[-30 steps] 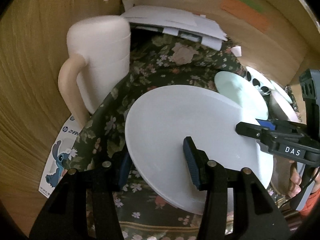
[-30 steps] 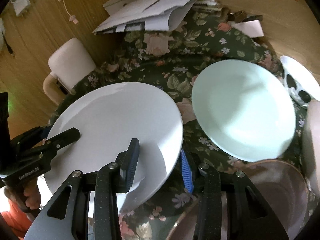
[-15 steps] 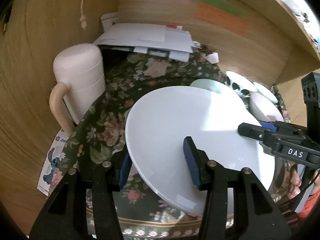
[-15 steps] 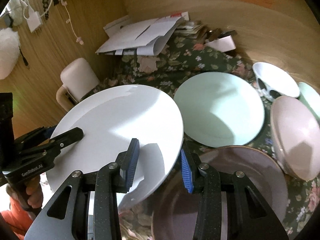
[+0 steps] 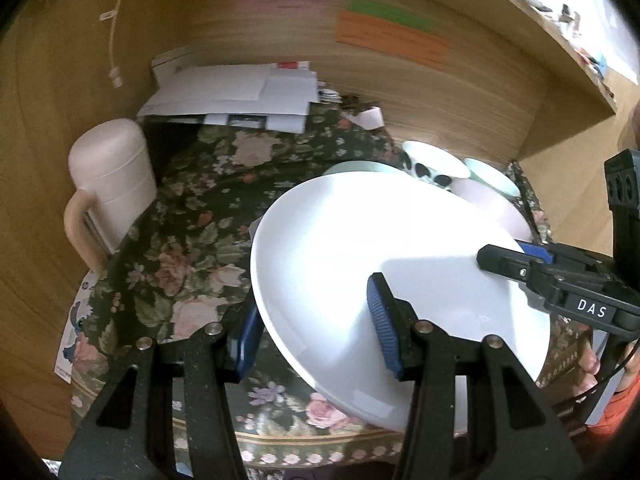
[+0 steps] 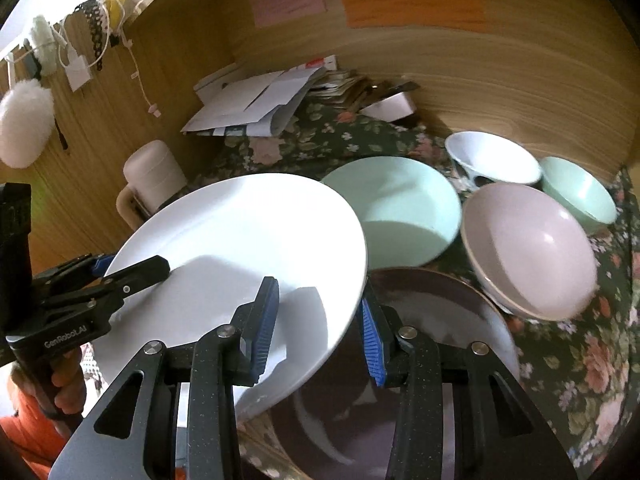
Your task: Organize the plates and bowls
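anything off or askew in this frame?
Nothing damaged or spilled. The white plate is tilted, held off the table by both claws, left and right. The pink bowl leans instead of sitting flat.

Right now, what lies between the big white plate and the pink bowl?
In the right wrist view, the mint plate lies between the white plate and the pink bowl.

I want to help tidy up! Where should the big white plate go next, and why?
Probably onto the brown plate. Both grippers, left and right, clamp the white plate in the air, and the brown one lies flat just beside and below it.
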`<state>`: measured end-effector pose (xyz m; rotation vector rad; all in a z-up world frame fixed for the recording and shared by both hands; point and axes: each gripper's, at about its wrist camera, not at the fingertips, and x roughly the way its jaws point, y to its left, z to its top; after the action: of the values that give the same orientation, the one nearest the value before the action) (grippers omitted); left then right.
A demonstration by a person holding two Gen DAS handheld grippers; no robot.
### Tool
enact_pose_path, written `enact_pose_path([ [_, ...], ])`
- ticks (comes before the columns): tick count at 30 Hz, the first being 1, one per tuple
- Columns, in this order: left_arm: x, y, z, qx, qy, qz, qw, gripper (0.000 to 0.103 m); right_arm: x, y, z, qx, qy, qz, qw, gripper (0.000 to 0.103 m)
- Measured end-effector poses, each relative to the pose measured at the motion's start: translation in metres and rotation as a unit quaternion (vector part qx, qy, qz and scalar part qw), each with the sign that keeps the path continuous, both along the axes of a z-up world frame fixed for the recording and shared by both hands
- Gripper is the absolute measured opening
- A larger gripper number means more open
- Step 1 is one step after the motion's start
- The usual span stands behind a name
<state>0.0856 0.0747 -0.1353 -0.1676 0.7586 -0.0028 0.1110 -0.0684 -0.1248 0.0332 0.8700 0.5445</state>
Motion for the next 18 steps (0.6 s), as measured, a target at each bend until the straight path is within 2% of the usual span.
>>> enact_pose_path([
  [18, 0.002, -0.064, -0.009, -0.003, 0.017, -0.052, 0.9985, 0.049, -0.026, -0.069, -0.011, 0.013, 0.013, -0.058, 0.998, 0.036],
])
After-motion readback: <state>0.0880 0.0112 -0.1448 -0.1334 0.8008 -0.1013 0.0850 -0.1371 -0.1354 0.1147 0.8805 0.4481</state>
